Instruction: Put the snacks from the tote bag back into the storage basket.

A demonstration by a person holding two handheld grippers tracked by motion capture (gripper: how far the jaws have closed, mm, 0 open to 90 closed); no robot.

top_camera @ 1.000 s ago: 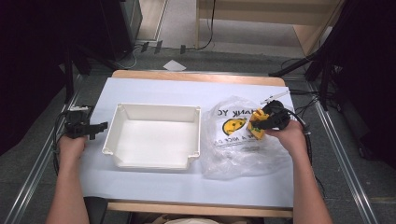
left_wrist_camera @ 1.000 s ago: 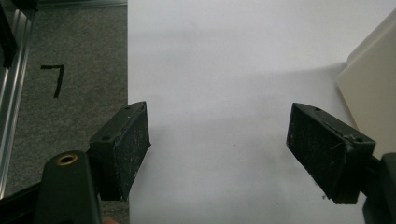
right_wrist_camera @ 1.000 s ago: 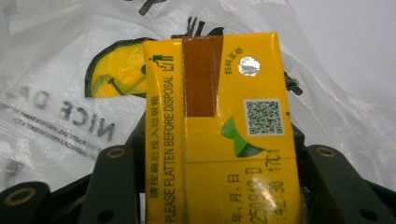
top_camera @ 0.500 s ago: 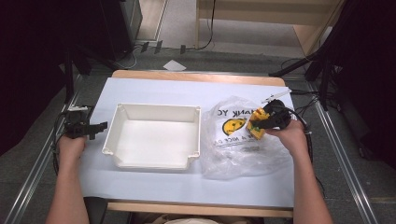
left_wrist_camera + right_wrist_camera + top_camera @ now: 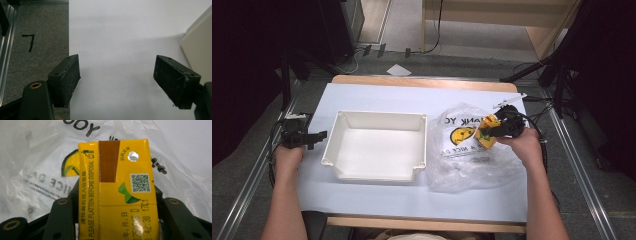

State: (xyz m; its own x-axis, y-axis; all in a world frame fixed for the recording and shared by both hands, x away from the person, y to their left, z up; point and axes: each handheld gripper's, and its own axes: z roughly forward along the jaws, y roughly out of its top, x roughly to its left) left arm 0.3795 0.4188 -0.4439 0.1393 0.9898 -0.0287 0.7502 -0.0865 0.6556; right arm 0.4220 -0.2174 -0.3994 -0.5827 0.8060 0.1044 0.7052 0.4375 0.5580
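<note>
Carton (image 5: 487,135) stays clamped in right hand-held gripper (image 5: 494,131).

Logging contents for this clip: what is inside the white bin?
The white bin shows only its bare floor. The yellow carton is gripped by the right gripper above the plastic bag.

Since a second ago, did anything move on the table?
Almost nothing moved. The right gripper still holds the yellow carton over the plastic bag, perhaps a tiny bit lower and nearer the person. Nothing was picked up or let go. The left gripper stays open beside the white tray, and the tray and bag lie where they were.
</note>
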